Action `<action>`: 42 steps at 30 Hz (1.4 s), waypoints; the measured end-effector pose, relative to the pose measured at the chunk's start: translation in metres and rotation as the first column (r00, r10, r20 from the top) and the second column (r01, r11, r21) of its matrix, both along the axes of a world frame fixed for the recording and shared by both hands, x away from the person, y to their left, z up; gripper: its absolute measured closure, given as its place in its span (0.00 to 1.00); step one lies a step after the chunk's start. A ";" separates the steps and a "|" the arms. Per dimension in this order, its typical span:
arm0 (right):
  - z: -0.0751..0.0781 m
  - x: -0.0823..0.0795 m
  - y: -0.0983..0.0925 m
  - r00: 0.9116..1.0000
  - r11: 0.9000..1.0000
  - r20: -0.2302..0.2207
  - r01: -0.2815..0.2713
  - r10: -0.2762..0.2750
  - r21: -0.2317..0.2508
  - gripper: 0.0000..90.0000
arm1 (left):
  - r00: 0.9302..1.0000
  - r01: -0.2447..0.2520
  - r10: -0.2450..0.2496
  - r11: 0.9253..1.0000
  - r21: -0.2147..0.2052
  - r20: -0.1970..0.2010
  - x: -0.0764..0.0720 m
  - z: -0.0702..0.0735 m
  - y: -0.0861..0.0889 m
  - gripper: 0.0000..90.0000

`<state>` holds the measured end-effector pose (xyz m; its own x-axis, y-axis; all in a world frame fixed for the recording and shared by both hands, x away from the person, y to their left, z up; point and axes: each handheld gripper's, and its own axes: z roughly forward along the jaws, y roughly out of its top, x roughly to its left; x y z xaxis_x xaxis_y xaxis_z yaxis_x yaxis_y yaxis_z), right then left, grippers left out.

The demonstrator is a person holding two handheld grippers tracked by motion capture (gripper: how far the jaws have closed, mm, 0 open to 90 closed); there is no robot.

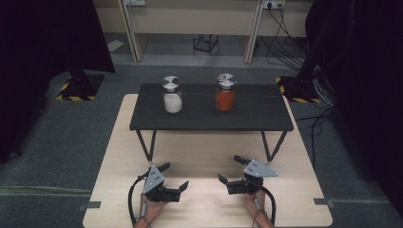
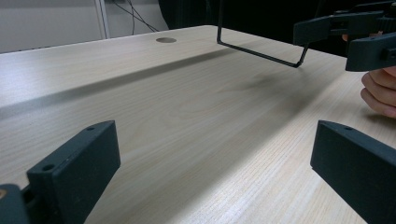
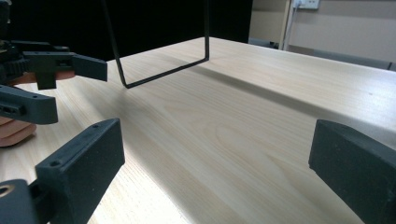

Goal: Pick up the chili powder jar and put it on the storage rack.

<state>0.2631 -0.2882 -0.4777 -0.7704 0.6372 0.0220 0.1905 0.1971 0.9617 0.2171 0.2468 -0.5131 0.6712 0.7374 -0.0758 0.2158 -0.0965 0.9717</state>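
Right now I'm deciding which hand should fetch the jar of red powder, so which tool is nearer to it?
Right. The right tool sits almost straight in front of the red powder jar; the left tool lies farther to the jar's left. Both rest open on the wooden table.

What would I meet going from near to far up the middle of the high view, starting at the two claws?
Left claw and right claw on the light wooden table → front edge of the black raised shelf → white-filled jar and orange-filled jar on it → grey floor → small black wire frame.
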 end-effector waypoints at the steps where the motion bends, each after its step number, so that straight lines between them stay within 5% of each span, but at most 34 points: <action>1: 0.000 0.000 -0.001 1.000 1.000 -0.003 0.003 -0.003 0.006 0.04 | 1.000 -0.002 0.002 1.000 -0.003 -0.002 0.000 0.000 0.000 0.01; 42: 0.003 0.001 0.008 1.000 0.999 -0.001 -0.001 0.001 -0.049 0.04 | 1.000 0.017 -0.017 1.000 0.009 0.007 0.001 0.000 -0.001 0.01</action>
<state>0.2640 -0.2804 -0.4744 -0.7708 0.6370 -0.0088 0.1909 0.2442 0.9507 0.2177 0.2455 -0.5130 0.6842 0.7265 -0.0643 0.2071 -0.1090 0.9722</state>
